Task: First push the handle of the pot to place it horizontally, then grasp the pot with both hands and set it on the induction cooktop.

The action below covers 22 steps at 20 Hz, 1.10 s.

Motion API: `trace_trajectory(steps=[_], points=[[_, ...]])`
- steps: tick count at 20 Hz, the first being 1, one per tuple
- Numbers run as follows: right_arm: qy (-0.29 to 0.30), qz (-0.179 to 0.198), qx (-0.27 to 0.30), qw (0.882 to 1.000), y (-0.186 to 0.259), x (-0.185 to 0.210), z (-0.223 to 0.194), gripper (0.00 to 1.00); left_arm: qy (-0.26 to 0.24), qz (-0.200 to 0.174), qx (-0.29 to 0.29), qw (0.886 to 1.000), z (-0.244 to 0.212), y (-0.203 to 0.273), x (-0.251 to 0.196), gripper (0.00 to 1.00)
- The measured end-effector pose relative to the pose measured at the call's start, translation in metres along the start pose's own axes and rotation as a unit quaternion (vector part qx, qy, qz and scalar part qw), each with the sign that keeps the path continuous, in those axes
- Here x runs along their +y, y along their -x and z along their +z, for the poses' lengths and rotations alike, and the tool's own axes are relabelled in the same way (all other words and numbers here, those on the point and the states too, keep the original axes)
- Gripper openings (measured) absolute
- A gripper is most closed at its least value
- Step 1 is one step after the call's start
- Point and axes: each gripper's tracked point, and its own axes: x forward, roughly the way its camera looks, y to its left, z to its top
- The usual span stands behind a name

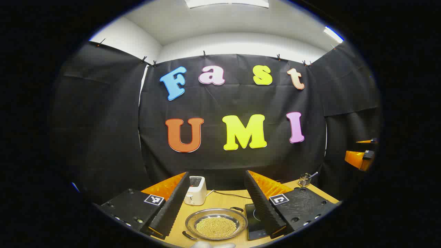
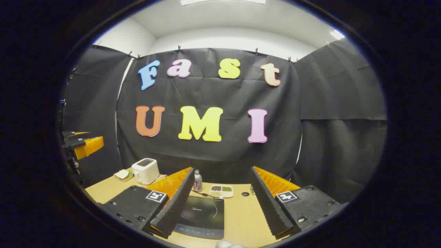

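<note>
Pot untouched, both grippers raised and wide

Left gripper (image 1: 217, 206) sits above the near edge of the desk (image 1: 220, 201), jaws spread wide with nothing between them. Framed between its fingers: the pot (image 1: 216, 224), a shallow metal pan with small pale beads in it, resting on the desk. One black handle (image 1: 237, 208) shows at its far right rim, another at the near left, so the handles look to lie on a diagonal, not horizontal. Judging by that, the push step isn't done yet.

Cooktop (image 1: 255, 216) lies flat just right of the pot, close but apart, partly hidden by the right finger. Short carry once the pot is squared up.

Right gripper (image 2: 220, 203) also hangs spread and empty, aimed at the cooktop (image 2: 201, 217), likely staged to take the pot's right side.

Toaster (image 1: 195, 190) stands behind the pot with its cord (image 1: 227, 194) trailing right; a bottle (image 2: 197, 181) and a snack tray (image 2: 221, 191) sit behind the cooktop. Keep the lift low and short to clear them.
</note>
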Motion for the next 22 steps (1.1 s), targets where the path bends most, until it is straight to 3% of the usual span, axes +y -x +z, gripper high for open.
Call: trace_trajectory(steps=[10,11,12,13,14,15,16,18,19,20,21,22], points=[[0.019,0.000,0.000,1.000,-0.001,0.002,0.000,1.00,-0.008,0.005,-0.001,1.000,-0.004,-0.006,0.004,0.95],[0.018,-0.001,0.001,1.000,-0.002,0.000,-0.001,1.00,-0.005,0.006,-0.001,1.000,-0.004,-0.006,0.005,0.87],[0.017,-0.001,0.001,1.000,-0.002,-0.001,0.000,0.99,-0.003,0.005,0.001,1.000,-0.005,-0.006,0.004,0.87],[0.015,-0.001,0.001,1.000,-0.002,0.000,0.000,1.00,-0.002,0.004,0.000,1.000,-0.004,-0.006,0.005,0.95],[0.014,-0.002,0.001,1.000,-0.002,-0.001,0.000,1.00,-0.001,0.002,0.000,1.000,-0.004,-0.005,0.005,0.94],[0.014,-0.002,0.003,1.000,-0.002,-0.001,-0.002,1.00,0.000,-0.002,0.000,1.000,-0.004,-0.004,0.004,0.90],[0.013,-0.001,0.003,1.000,-0.001,-0.001,-0.002,1.00,0.003,-0.011,0.000,1.000,-0.004,-0.004,0.000,0.77],[0.007,0.007,0.007,1.000,0.000,0.003,-0.002,1.00,0.010,-0.041,0.003,0.999,-0.005,-0.003,-0.012,0.63],[0.005,0.008,0.009,1.000,0.000,0.003,-0.004,1.00,0.010,-0.046,0.004,0.999,-0.005,-0.002,-0.014,0.50],[0.005,0.008,0.009,1.000,0.001,0.002,-0.003,1.00,0.009,-0.047,0.006,0.999,-0.007,-0.002,-0.012,0.43],[0.005,0.008,0.009,1.000,0.001,0.002,-0.003,1.00,0.010,-0.048,0.010,0.999,-0.010,-0.003,-0.012,0.27],[0.005,0.008,0.010,1.000,0.002,0.002,-0.003,0.99,0.014,-0.051,0.016,0.998,-0.014,-0.004,-0.013,0.20]])
